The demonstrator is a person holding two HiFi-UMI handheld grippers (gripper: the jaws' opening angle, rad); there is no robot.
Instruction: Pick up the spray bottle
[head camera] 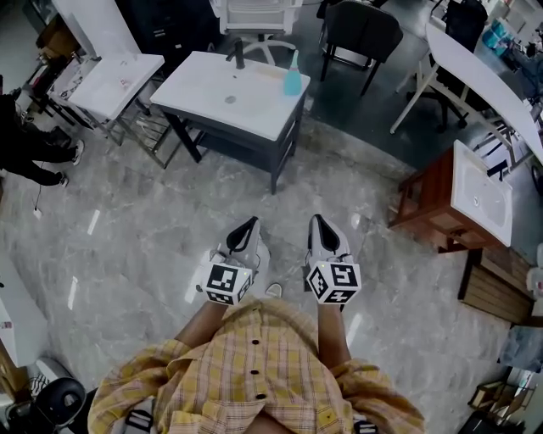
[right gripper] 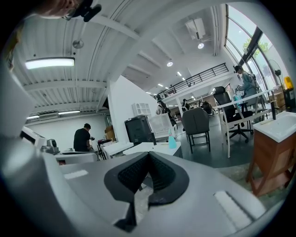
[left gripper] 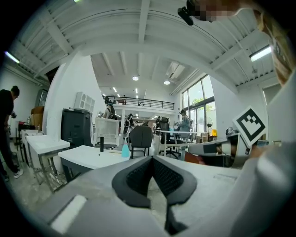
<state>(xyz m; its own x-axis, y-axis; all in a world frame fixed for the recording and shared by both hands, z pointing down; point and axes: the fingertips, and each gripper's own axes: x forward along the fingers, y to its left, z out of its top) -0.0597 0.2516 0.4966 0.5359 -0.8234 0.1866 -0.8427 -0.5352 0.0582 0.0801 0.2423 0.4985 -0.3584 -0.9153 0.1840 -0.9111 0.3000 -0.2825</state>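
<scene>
Spray bottle (head camera: 293,78): turquoise, stood upright at the right corner of the white table (head camera: 212,93), well ahead of both grippers. Left gripper (head camera: 246,225), right gripper (head camera: 320,222): fingers closed together, nothing between them, held side by side over the marble floor (head camera: 153,237). Head view alone showed the yellow plaid shirt (head camera: 254,373); the gripper views alone showed the ceiling lights (right gripper: 50,62).

We count two grippers, the left gripper (head camera: 246,227) and the right gripper (head camera: 321,222); one spray bottle (head camera: 293,80) on the dark-legged basin stand (head camera: 212,106); one faucet (head camera: 239,55) on that stand; one white basin (head camera: 114,85) left of it; one wooden vanity (head camera: 428,203) right of it; one white chair (head camera: 254,15) behind it; one bystander (head camera: 25,148) far left of it.
</scene>
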